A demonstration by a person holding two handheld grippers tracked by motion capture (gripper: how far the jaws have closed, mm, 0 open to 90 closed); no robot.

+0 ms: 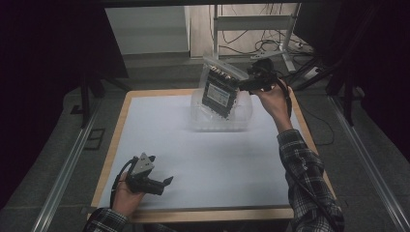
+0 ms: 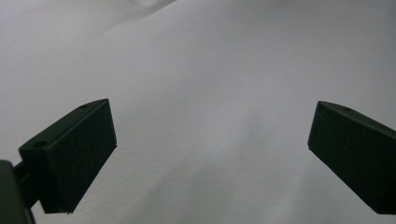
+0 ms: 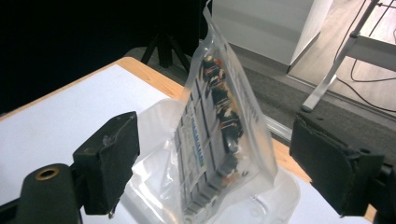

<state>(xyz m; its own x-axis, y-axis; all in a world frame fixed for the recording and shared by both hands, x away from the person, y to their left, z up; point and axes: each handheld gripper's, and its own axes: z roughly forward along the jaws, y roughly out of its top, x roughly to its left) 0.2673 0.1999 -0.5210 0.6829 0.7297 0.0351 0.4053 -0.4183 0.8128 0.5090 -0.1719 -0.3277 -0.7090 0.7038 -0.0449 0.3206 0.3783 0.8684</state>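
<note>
The right gripper view looks along its own fingers at a clear bag [image 3: 219, 126] of dark parts standing upright in a clear tub [image 3: 275, 196], with a printed label running down the pack; the fingers stand wide apart on either side of it, and there I cannot tell whether they touch it. The high view shows the right gripper [image 1: 251, 81] raised over the far side of the desk [image 1: 203, 159], against the bag's [image 1: 220, 87] upper edge above the tub [image 1: 241, 116], the arm stretched forward in a plaid sleeve [image 1: 304, 179]. The left gripper [image 1: 162, 184] rests low at the near left, its fingers [image 2: 74, 154] spread wide over bare white surface and holding nothing. The desk has a wooden rim; beyond it lie grey floor, cables [image 1: 270, 46] and a metal frame [image 1: 251, 21].
</note>
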